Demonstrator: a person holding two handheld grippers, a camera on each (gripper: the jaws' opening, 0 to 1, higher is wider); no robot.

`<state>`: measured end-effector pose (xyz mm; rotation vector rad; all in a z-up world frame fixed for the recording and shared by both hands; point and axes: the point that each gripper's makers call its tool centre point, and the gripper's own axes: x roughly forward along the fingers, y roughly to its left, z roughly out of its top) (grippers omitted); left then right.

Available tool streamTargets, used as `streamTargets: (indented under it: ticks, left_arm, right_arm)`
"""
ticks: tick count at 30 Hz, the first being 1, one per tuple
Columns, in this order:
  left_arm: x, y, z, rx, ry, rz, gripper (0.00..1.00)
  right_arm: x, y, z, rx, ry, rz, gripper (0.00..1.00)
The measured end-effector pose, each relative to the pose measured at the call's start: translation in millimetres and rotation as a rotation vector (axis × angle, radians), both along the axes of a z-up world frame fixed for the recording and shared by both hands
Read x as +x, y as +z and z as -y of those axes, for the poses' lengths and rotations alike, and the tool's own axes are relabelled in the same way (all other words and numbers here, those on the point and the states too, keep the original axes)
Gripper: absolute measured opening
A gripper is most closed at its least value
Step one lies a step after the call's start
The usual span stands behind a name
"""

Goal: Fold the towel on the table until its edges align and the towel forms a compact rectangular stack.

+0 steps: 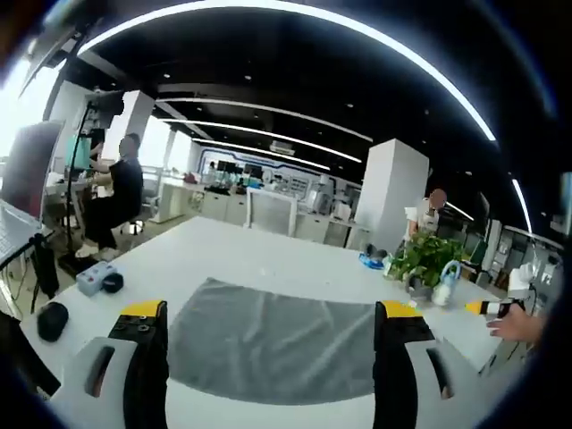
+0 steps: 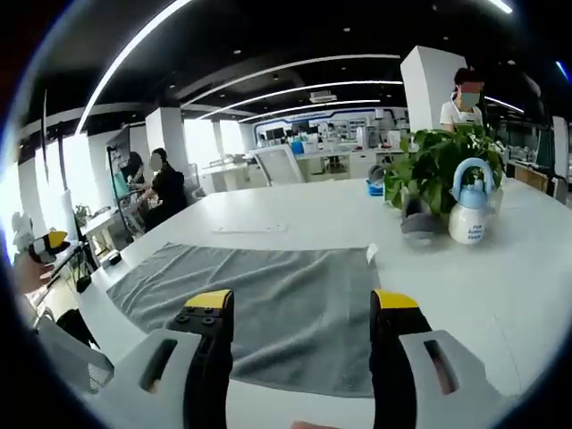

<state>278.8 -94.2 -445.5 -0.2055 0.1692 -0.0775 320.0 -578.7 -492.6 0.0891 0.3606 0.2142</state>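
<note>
A grey towel point(image 1: 277, 344) lies spread flat on the white table point(image 1: 241, 255), a little ahead of my left gripper point(image 1: 270, 315). That gripper hovers over the towel's near edge, open, with nothing between its yellow-tipped jaws. My right gripper point(image 2: 302, 302) hovers open over the towel point(image 2: 268, 295) from another side, also holding nothing. A small white tag point(image 2: 372, 254) sticks up at one towel corner. The right gripper point(image 1: 496, 307) shows small at the far right of the left gripper view, in a hand. The left gripper point(image 2: 45, 243) appears at the left edge of the right gripper view.
A potted plant point(image 2: 438, 165), a white watering can with a blue handle point(image 2: 469, 214) and a grey bowl point(image 2: 418, 223) stand beyond the towel's tagged corner. A black mouse point(image 1: 52, 317) and a small grey box point(image 1: 94, 279) sit at the table edge. People sit further off.
</note>
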Motion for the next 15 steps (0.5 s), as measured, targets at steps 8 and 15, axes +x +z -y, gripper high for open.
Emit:
streamTargets:
  ticks: [8,15]
  left_arm:
    - [-3.6,-5.3,3.1,0.021,-0.015,-0.020,0.99]
    - [-4.6,-6.5,3.3,0.032,-0.021,-0.021,0.99]
  right_arm:
    - [-0.9,3.9,-3.1,0.013,0.005,0.008,0.62]
    - [-0.9,9.6,-3.9,0.010,0.007,0.019,0.62]
